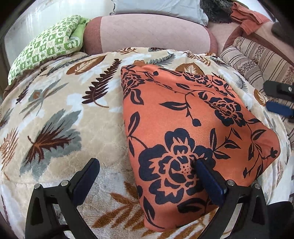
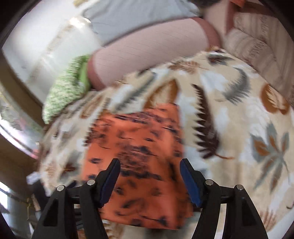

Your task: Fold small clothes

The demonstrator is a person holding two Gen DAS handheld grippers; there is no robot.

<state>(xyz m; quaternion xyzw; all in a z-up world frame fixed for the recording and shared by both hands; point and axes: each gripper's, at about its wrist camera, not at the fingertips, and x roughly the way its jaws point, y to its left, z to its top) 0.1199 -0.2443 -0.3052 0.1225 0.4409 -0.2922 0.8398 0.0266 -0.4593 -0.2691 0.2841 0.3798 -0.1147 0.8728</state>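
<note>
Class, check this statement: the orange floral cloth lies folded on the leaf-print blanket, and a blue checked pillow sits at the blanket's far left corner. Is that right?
Not quite. The pillow is green checked, not blue, as the left wrist view shows clearly. The rest stands: the orange floral cloth lies folded on the leaf-print blanket, with the pillow at its far left corner.

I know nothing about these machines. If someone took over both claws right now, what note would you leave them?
Left claw: open, holding nothing; one finger is over the orange floral garment.
Right claw: open, empty, above the same garment; that view is blurred.
Things: the garment lies as a folded block on the leaf-print blanket.
Done: it looks folded and released.
Left: probably check whether it needs another fold, then set it aside. A loose orange cloth lies at the back, maybe next.
</note>
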